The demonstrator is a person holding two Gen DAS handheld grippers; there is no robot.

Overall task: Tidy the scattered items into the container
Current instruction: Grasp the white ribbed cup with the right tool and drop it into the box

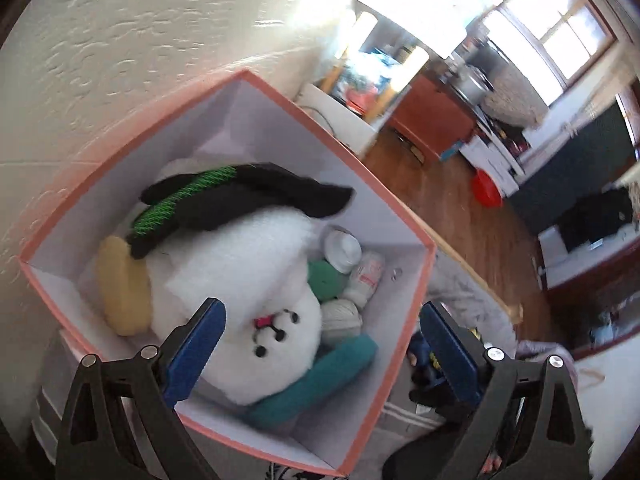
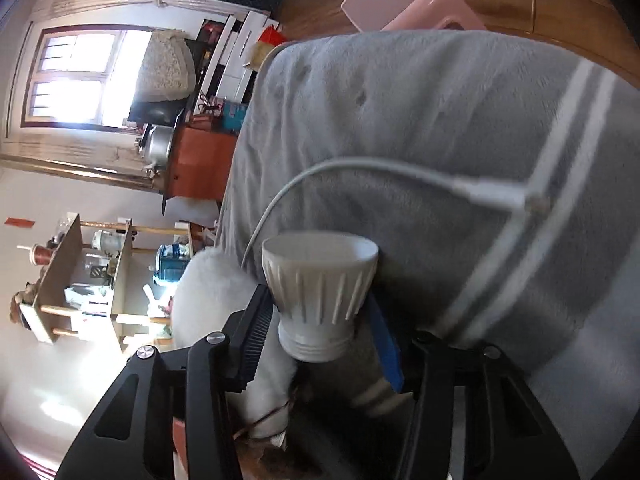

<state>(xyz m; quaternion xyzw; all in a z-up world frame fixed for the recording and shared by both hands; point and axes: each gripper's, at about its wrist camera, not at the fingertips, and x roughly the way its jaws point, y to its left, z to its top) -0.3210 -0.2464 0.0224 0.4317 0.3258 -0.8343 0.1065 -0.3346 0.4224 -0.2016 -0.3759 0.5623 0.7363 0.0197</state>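
Right tool (image 2: 320,320) gripping bulb (image 2: 320,292), cable (image 2: 360,168) beyond

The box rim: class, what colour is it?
Salmon pink, with white inner walls; the box shows best in the left wrist view.

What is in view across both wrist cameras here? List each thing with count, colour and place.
box: one, pink, against the wall
plush: one, white, in the box
hat: one, black and green, on the plush
yarn balls: several, white and green, in the box
blanket: one, grey, striped
cable: one, white, on the blanket
bulb: one, white, in the right gripper
left gripper: open over the box
right gripper: shut on the bulb
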